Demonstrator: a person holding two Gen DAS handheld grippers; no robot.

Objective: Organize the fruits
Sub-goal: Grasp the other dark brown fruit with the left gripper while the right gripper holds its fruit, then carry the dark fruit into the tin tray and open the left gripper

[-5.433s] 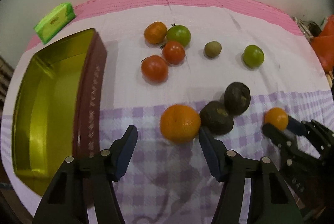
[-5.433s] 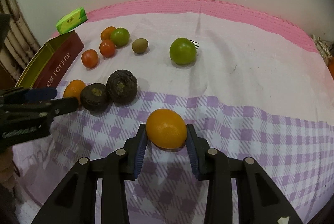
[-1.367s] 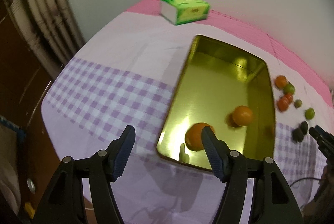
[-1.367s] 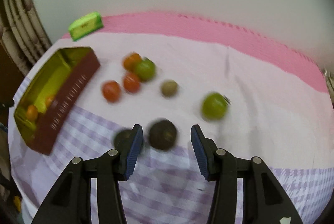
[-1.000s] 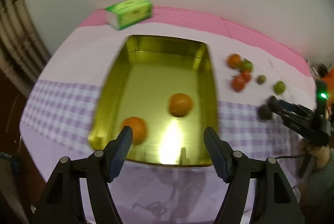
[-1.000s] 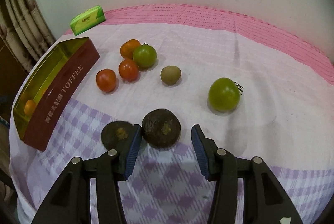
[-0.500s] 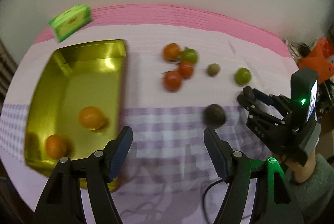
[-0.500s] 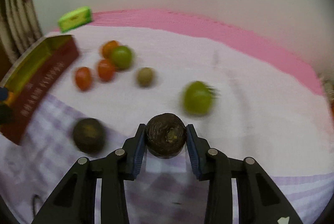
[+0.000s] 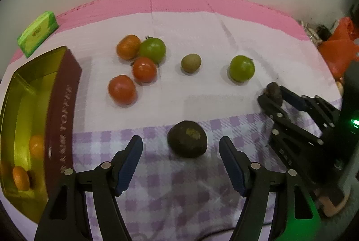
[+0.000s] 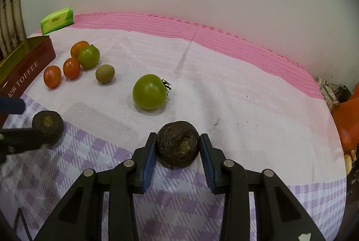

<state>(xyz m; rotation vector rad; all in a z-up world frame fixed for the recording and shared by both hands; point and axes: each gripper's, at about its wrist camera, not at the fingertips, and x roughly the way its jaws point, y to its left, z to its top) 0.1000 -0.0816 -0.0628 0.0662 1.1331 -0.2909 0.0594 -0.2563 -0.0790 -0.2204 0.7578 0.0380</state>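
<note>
My right gripper [image 10: 178,152] is shut on a dark wrinkled fruit [image 10: 178,144], held just over the cloth; it also shows in the left wrist view [image 9: 272,92]. My left gripper [image 9: 180,160] is open, with a second dark fruit [image 9: 188,141] on the checked cloth between and just ahead of its fingers. Two oranges [image 9: 37,146] lie in the gold toffee tin [image 9: 60,106] at the left. Red and orange tomatoes [image 9: 122,89], a green tomato [image 9: 153,49], a kiwi [image 9: 191,63] and another green tomato [image 9: 242,68] lie beyond.
A green tissue pack [image 9: 37,29] lies at the far left by the wall. An orange bag [image 9: 338,47] sits off the table's right edge. A pink mat [image 10: 202,27] runs along the back.
My left gripper has swung from over the tin to the dark fruit on the checked cloth. My right gripper has closed on the other dark fruit and carried it to the right.
</note>
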